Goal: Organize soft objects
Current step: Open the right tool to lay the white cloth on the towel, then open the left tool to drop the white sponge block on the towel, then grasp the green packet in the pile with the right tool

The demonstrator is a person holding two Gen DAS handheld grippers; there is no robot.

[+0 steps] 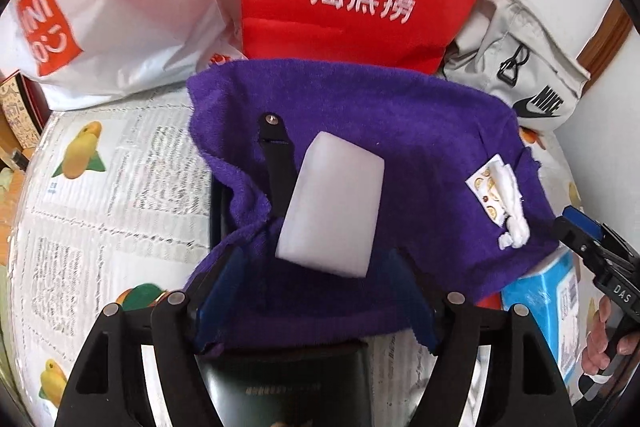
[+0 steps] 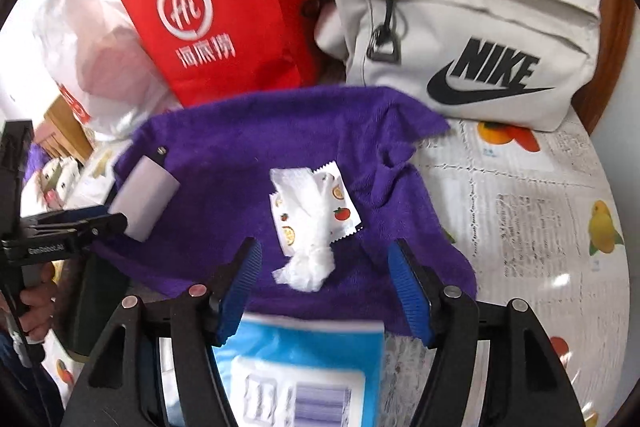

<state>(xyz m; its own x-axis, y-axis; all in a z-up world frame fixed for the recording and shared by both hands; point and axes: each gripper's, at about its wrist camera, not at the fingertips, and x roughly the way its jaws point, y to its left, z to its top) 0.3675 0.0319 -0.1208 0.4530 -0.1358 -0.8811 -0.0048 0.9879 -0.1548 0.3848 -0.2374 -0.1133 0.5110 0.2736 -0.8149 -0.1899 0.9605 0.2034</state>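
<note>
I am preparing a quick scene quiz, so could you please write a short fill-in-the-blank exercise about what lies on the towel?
1. The white block lies on a towel coloured ____.
2. The bag behind the towel reads ____.
3. The jaws of the right gripper stand ____.
4. The wrapper with fruit prints lies under a white ____.

Missing words: purple; NIKE; open; tissue

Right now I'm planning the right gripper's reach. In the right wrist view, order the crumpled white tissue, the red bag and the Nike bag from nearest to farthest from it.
1. Crumpled white tissue: on the purple towel, just ahead of the right gripper.
2. Nike bag: behind the towel, right.
3. Red bag: behind the towel, left.
The two bags are too close to call.
</note>
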